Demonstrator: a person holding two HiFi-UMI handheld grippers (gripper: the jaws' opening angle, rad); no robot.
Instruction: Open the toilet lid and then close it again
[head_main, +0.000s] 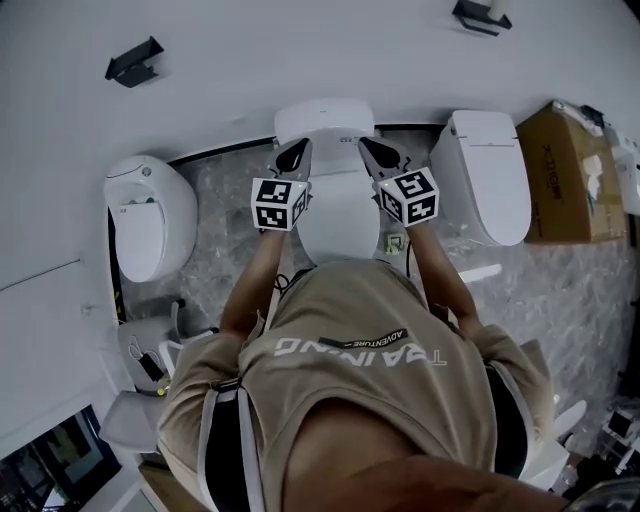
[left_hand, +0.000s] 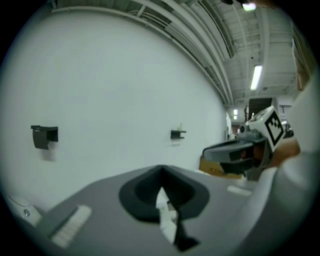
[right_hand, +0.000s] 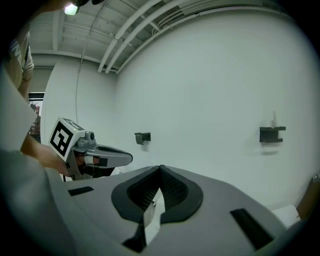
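- Toilet lid (head_main: 340, 220) lay down flat on the middle toilet; in the head view it sat between the two grippers, toward 6 o'clock of their tips; neither touched it
- Left gripper (head_main: 297, 152) stood at the lid's 11 o'clock; jaws pressed together, nothing between them
- Right gripper (head_main: 368, 148) stood at its 1 o'clock; jaws likewise together and empty; both faced the white wall (head_main: 300, 50)

Glossy smooth toilet lid (head_main: 338, 215), veined stone floor (head_main: 215, 250), matt cardboard box (head_main: 570, 170).
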